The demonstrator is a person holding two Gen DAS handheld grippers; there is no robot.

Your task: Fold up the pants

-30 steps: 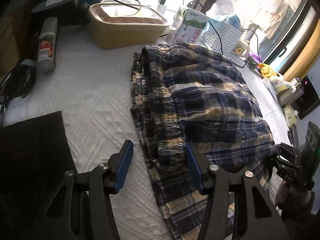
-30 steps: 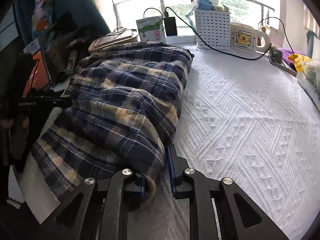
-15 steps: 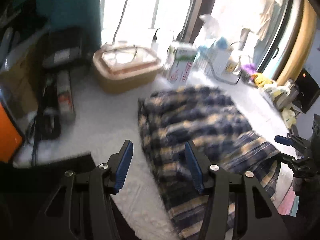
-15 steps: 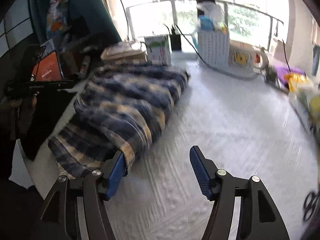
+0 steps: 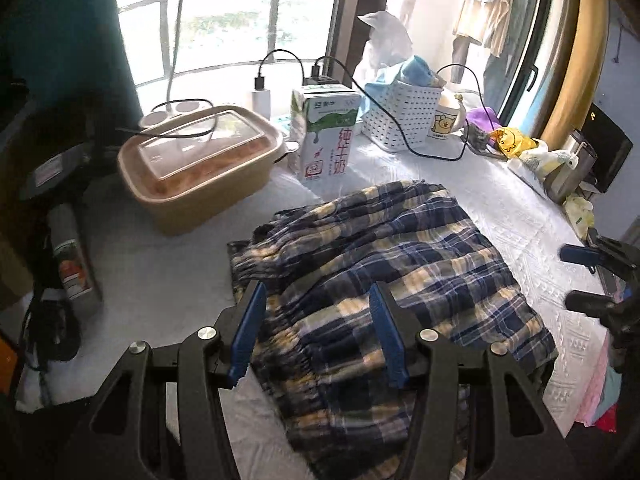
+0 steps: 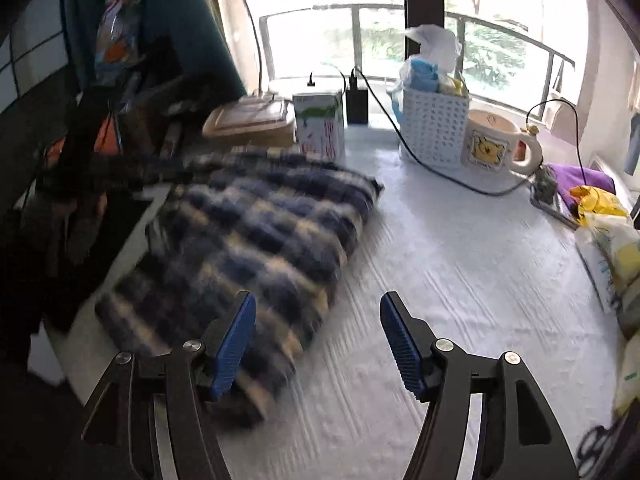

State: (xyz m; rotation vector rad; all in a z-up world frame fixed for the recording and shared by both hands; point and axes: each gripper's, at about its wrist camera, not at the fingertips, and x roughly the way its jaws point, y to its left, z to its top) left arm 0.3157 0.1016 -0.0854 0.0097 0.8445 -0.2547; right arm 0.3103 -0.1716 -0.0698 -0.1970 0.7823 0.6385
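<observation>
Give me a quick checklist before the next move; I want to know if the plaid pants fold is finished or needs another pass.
1. Left tongs free of cloth: ok, open above the plaid pants, nothing pinched.
2. Right tongs released: ok, jaws have just been opening, nothing between them.
3. Pants folded into a compact stack: ok, doubled over on the white cover.
4. Edges aligned: not ok, a lower layer sticks out at the near edge.
5. Clear of the milk carton and tan container: ok, apart from both.
6. Smoothness of top layer: cannot tell, right view is blurred.
</observation>
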